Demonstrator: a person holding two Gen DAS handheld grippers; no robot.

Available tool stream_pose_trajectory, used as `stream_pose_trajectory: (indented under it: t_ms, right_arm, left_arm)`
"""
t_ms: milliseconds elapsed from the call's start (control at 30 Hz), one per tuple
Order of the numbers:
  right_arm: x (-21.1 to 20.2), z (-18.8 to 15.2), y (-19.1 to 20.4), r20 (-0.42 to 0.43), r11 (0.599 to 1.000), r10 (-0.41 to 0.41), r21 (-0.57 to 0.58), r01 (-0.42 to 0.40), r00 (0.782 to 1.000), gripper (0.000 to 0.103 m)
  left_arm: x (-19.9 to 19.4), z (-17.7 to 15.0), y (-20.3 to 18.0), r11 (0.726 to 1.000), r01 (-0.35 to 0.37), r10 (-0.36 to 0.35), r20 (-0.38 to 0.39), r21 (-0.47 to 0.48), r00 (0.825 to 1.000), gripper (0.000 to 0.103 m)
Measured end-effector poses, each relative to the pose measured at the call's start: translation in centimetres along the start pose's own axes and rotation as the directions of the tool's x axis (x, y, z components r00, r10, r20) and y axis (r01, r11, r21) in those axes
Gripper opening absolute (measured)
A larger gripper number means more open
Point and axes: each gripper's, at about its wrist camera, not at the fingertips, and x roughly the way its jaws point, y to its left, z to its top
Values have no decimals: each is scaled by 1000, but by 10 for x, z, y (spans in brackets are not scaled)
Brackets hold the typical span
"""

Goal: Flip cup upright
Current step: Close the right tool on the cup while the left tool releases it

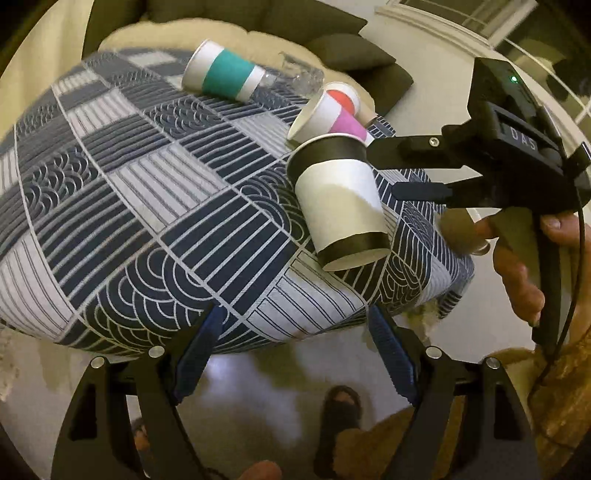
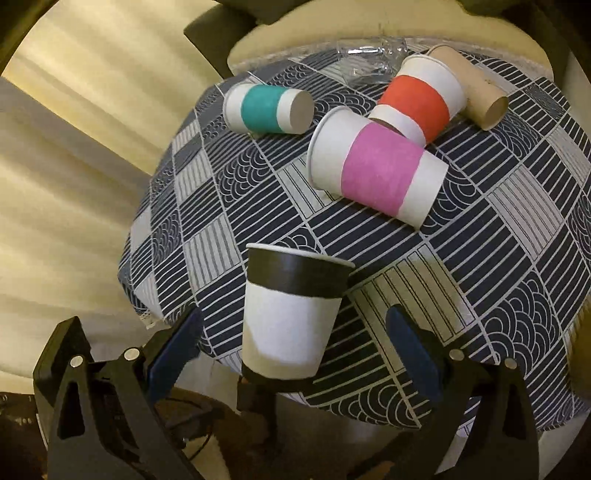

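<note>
A white paper cup with black bands (image 1: 338,201) stands mouth up, slightly tilted, near the table's edge; it also shows in the right wrist view (image 2: 291,314). My right gripper (image 2: 295,332) is open, its blue pads on either side of the cup and apart from it. From the left wrist view the right gripper (image 1: 384,170) sits just right of the cup. My left gripper (image 1: 295,325) is open and empty, below the table's near edge. Teal-banded (image 2: 267,109), pink-banded (image 2: 376,168) and red-banded (image 2: 417,101) cups lie on their sides farther back.
The table wears a navy and white patterned cloth (image 2: 480,229). A cardboard tube (image 2: 472,94) and a clear plastic cup (image 2: 365,61) lie at the far edge. A dark sofa with a cream cushion (image 1: 258,22) stands behind. The person's feet (image 1: 340,410) are on the floor below.
</note>
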Motion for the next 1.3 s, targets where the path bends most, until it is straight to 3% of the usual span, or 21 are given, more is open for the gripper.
stream_pose_trajectory:
  t_ms: [133, 267, 500, 867, 1300]
  right_arm:
    - [13, 7, 4, -26, 1000, -23, 12, 23, 999, 95]
    - [20, 11, 4, -44, 999, -28, 28, 29, 999, 82]
    - [31, 12, 2, -82, 998, -50, 31, 53, 995, 67]
    - [17, 6, 3, -33, 999, -37, 6, 37, 999, 66]
    - [-18, -17, 13, 155, 990, 45, -138, -24, 987, 66]
  left_arm:
    - [0, 1, 4, 999, 42, -42, -6, -29, 999, 79]
    - [-6, -3, -1, 1000, 12, -12, 28, -6, 1000, 79]
    - [-6, -6, -3, 1000, 1, -2, 20, 20, 1000, 79]
    - [-5, -3, -1, 1000, -5, 4, 35, 18, 999, 79]
    - [-14, 1, 3, 1000, -8, 8, 81, 2, 997, 79]
